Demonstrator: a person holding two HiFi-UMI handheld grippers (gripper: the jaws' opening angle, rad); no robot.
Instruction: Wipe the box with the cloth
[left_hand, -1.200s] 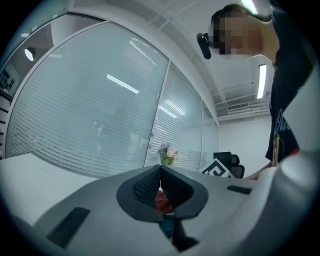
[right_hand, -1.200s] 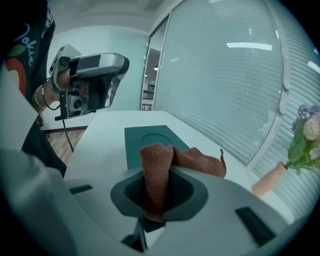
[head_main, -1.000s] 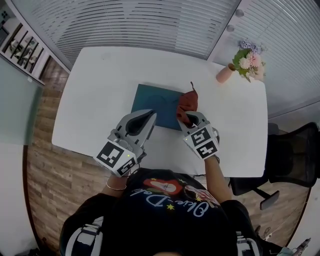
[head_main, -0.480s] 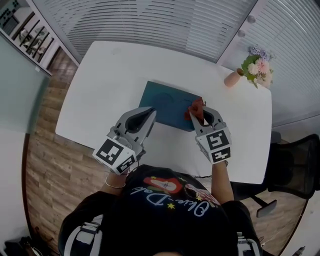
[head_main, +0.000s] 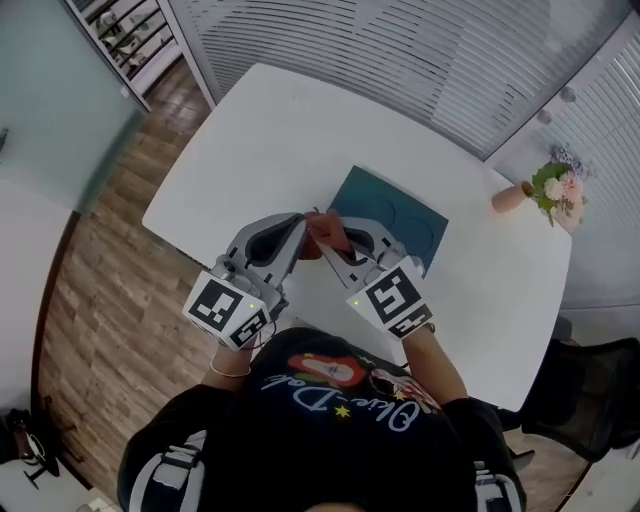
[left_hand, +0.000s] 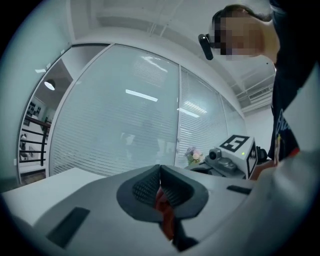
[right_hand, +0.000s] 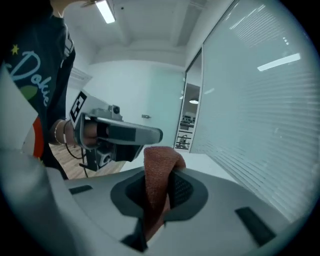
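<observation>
The flat teal box lies on the white table. Both grippers meet in front of its near-left corner, above the table. A rust-red cloth is bunched between them. My right gripper is shut on the cloth, which stands up through its jaws. In the left gripper view, my left gripper is shut on a thin fold of the cloth. In the head view the left gripper touches the cloth from the left. No part of the cloth touches the box.
A pink vase of flowers stands at the table's far right corner. Slatted blinds run behind the table. A shelf is at the far left and a black chair at the right. Wooden floor lies left of the table.
The right gripper carried the cloth from the box's right side leftward, off the box, to the left gripper. The left gripper now grips the cloth too. The head view swung left.
</observation>
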